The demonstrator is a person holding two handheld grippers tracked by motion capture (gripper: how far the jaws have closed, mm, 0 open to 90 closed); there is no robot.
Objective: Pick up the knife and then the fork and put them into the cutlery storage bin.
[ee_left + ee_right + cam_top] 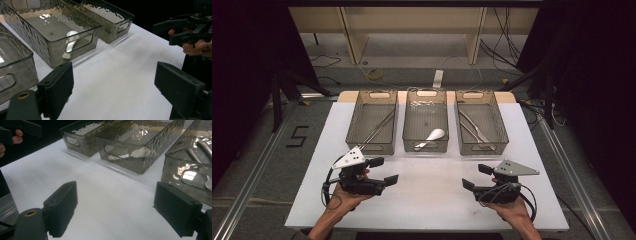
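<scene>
White spoon (pixel 432 136) in middle bin (pixel 425 141) | high view: chopsticks (pixel 379 127) left bin | both tongs released, empty

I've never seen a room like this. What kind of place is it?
Probably a lab or workshop for recording hand work. A white table holds three clear bins of cutlery, cables trail over the floor, and a person holds the left gripper and right gripper.

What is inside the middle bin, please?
Inside the middle bin lies one white spoon, bowl up, near the front wall. The wavy wall blurs its handle end in the gripper views.
</scene>
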